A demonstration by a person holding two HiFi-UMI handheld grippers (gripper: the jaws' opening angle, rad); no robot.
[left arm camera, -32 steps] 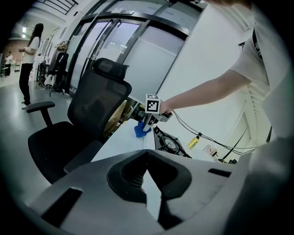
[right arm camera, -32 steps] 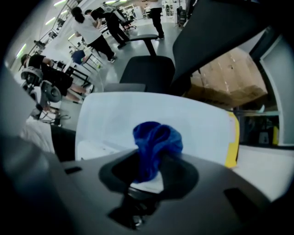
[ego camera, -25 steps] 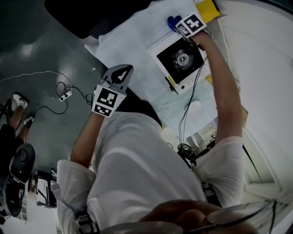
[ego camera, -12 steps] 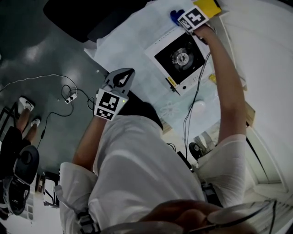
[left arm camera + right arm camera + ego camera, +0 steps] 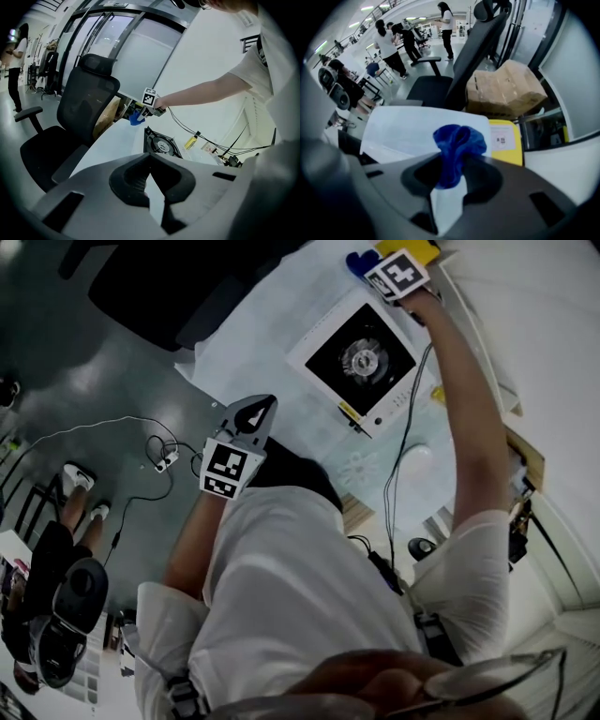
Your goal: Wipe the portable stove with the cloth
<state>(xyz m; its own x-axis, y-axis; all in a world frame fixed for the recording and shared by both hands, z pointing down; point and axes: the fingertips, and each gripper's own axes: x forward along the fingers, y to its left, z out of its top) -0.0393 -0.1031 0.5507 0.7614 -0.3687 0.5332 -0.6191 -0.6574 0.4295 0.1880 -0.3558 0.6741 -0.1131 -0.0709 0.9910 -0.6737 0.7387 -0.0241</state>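
Two grippers in shot. My right gripper (image 5: 452, 164) has its jaws clamped on the blue cloth (image 5: 457, 138), which bunches up past the tips. From the head view, that arm's stretched out to the far side of the white table (image 5: 272, 324), w/ the cloth hanging just past the far corner of the portable stove (image 5: 361, 357), not over the burner. Can't tell if the cloth touches the tabletop. A yellow pad (image 5: 506, 140) lies just beside it, and a cardboard box (image 5: 506, 89) and a black office chair (image 5: 454, 70) sit beyond the table edge. Stove sits square on the table, black top, round burner in the middle. My left gripper (image 5: 251, 416) is held near my body, off the table's near edge, well apart from the stove; jaw tips together, nothing btwn them
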